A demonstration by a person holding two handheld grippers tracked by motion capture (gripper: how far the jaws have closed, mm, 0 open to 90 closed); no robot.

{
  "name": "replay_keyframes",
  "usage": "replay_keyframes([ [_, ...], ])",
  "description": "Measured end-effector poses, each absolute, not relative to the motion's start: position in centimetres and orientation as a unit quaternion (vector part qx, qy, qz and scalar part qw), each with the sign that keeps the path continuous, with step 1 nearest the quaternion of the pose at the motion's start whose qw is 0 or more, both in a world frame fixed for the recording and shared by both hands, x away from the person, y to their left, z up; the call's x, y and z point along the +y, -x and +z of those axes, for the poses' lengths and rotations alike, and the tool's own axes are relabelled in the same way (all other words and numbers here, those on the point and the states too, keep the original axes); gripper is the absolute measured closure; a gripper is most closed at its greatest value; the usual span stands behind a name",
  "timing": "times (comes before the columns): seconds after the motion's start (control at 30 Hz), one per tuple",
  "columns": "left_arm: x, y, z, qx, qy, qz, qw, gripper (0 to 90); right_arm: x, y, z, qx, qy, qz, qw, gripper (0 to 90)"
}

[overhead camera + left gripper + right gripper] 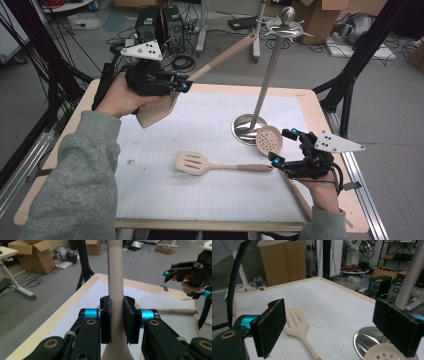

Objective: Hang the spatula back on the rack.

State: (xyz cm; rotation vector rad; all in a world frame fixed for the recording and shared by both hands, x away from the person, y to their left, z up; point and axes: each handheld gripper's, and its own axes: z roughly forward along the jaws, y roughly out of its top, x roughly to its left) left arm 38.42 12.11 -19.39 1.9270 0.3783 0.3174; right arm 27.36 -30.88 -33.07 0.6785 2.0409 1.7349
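Left gripper (116, 317) has its jaws clamped tight on the handle of a beige spatula (165, 102), pads pressing both sides of the shaft, which runs straight up between them in the left gripper view. From the high view, that spatula is off the table, blade hanging just below the left hand (120, 95) and handle angling up and away toward the top of the metal utensil stand (262, 95). Right gripper (281, 146) sits with jaws spread wide, gripping nothing; between its pads lie the stand's round base and a perforated skimmer (269, 139), right beside that base. A slotted turner (200, 163) rests flat on the white mat (200, 200), near the right gripper, handle pointing toward it.
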Motion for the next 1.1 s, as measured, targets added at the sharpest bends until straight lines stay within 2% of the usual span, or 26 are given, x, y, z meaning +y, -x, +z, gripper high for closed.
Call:
replay_keyframes([
  [1.1,9.6,-39.1,-20.2,0.155,-0.809,0.130,0.552,77.6,-31.7,-27.3,-33.1,0.718,-0.248,0.621,0.190,10.7],
])
